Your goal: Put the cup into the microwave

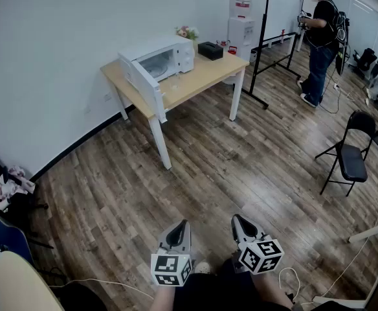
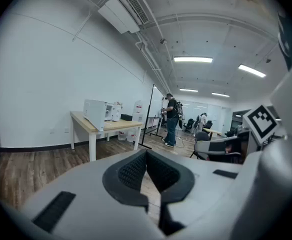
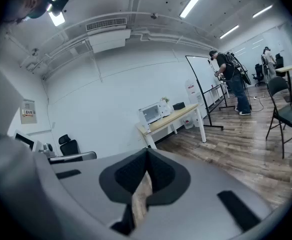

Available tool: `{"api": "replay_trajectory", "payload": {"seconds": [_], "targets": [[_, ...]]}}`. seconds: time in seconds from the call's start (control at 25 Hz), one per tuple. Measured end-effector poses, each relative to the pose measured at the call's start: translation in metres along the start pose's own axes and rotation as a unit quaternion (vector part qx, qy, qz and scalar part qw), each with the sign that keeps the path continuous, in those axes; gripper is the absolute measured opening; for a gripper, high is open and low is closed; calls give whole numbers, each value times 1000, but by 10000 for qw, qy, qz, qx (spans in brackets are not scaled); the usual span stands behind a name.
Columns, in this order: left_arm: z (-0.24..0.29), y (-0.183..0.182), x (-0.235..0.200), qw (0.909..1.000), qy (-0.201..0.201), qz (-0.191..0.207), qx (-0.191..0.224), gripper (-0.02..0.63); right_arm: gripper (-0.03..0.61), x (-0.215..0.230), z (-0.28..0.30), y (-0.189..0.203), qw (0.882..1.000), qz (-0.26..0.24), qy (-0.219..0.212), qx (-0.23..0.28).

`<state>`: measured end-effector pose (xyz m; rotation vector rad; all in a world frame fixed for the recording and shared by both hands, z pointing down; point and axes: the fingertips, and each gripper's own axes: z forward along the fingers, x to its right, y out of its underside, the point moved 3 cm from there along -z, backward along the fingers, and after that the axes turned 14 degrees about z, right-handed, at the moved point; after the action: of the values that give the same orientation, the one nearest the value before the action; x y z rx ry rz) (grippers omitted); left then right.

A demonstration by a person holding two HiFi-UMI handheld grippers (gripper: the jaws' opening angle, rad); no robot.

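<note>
The white microwave stands far off on a light wooden table against the wall, its door swung open to the left. A small clear cup, faint at this distance, seems to stand on the tabletop just in front of it. My left gripper and right gripper hang low at the bottom of the head view, far from the table, both shut and empty. The microwave is small in the left gripper view beyond the shut jaws. It is also small in the right gripper view, past the right gripper.
Bare wooden floor lies between me and the table. A black box and flowers sit on the table. A water dispenser stands behind it. A person stands at the back right; a black folding chair is at right.
</note>
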<state>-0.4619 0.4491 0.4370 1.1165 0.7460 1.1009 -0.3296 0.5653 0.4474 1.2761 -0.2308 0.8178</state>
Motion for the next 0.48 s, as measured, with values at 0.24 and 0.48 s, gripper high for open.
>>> {"api": "replay_trajectory", "payload": {"seconds": [0.24,0.48], "targets": [[-5,-2,4,9999,40,49,95,5,-8,-6,-5,2,10000,42,-36,18],[-10,1,6,9999,3,20,123,5,-8,-5,-15,11,9999,98,85,35]]}}
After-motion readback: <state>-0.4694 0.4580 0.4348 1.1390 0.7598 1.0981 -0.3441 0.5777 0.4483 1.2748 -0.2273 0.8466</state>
